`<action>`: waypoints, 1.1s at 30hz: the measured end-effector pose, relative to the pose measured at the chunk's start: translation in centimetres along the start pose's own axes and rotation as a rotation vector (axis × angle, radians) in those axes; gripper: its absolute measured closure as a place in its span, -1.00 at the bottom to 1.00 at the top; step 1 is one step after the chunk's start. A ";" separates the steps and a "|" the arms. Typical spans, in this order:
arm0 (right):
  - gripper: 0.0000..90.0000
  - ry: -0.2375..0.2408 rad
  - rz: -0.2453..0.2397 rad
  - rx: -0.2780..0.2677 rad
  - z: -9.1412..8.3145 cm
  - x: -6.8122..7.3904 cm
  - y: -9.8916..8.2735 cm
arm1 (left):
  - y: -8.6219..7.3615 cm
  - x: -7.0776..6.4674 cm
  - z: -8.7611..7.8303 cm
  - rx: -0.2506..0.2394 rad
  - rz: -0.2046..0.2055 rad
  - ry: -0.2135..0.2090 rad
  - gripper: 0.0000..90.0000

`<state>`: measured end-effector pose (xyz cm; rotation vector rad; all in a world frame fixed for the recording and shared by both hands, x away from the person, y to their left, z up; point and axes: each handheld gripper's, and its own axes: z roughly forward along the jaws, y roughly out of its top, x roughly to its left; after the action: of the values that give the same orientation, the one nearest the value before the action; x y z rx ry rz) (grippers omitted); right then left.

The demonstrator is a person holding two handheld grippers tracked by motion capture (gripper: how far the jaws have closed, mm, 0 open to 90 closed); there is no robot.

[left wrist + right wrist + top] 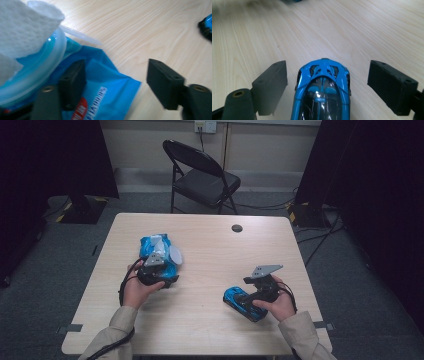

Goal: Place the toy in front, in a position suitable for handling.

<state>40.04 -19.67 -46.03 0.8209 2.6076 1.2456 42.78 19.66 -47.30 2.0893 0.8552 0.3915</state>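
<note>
Blue toy car (322, 90) sits on the wooden table (210, 245) between the right gripper (325, 85)'s wide-open jaws, not touched. Left gripper (120, 80) hangs open over the wipes pack (105, 95).

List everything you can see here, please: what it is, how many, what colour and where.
Wipes pack: one, blue with a white wipe sticking out, left on the table.
Toy car: one, blue, right front of the table.
Table: one, light wood.
Small disc: one, dark, far side of the table.
Folding chair: one, black, behind the table.
Left claw: black, open, over the pack's corner.
Right claw: black, open, either side of the car.
</note>
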 end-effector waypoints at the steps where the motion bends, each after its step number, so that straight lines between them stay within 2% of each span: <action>1: -0.66 0.002 0.004 -0.004 -0.2 0.1 -0.2 | -0.2 -0.5 -0.3 -0.010 -0.002 -0.019 -0.43; 3: -0.67 -0.009 0.007 -0.004 -0.4 0.4 -0.7 | -0.7 -1.5 -0.9 -0.009 0.010 -0.036 -0.43; 4: -0.67 -0.009 0.007 -0.004 -0.4 0.4 -0.7 | -0.7 -1.5 -0.9 -0.009 0.010 -0.036 -0.45; 5: -0.67 -0.014 0.006 0.002 -0.6 0.8 -1.2 | -1.3 -2.6 -1.6 -0.012 0.011 -0.058 -0.46; 6: -0.67 -0.017 0.007 0.003 -0.7 1.1 -1.4 | -1.3 -2.6 -1.6 -0.012 0.011 -0.058 -0.46; 7: -0.68 -0.020 0.009 0.002 -0.7 1.3 -1.7 | -1.8 -3.7 -2.4 -0.015 0.024 -0.071 -0.47; 9: -0.70 -0.049 0.012 0.007 -0.8 1.6 -2.2 | -2.5 -4.9 -3.0 -0.011 0.029 -0.089 -0.49; 15: -0.71 -0.083 0.054 0.033 0.0 1.7 -3.6 | -5.0 -6.9 -3.8 0.010 0.020 -0.132 -0.50; 17: -0.71 -0.086 0.052 0.042 0.3 1.6 -3.9 | -5.4 -7.1 -3.8 0.020 0.025 -0.134 -0.52; 18: -0.71 -0.086 0.052 0.042 0.3 1.6 -3.9 | -5.8 -7.2 -3.7 0.044 0.041 -0.136 -0.52; 20: -0.71 -0.087 0.059 0.048 0.6 1.6 -4.3 | -6.0 -7.3 -3.5 0.052 0.048 -0.133 -0.53; 22: -0.71 -0.095 0.041 0.053 1.0 1.7 -4.5 | -6.2 -7.4 -3.2 0.051 0.056 -0.126 -0.56; 25: -0.71 -0.095 0.038 0.068 1.5 1.7 -4.7 | -6.5 -7.5 -2.8 0.074 0.064 -0.127 -0.58; 30: -0.62 -0.113 -0.007 0.061 1.8 2.1 -4.7 | -6.4 -7.6 -2.7 0.085 0.077 -0.127 -0.59; 33: -0.61 -0.123 0.001 0.058 2.0 2.1 -4.6 | -6.4 -7.6 -2.7 0.085 0.079 -0.122 -0.60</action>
<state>36.99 -19.54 -50.56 0.8796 2.5558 1.0882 33.00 18.70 -50.58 2.2063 0.7302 0.2707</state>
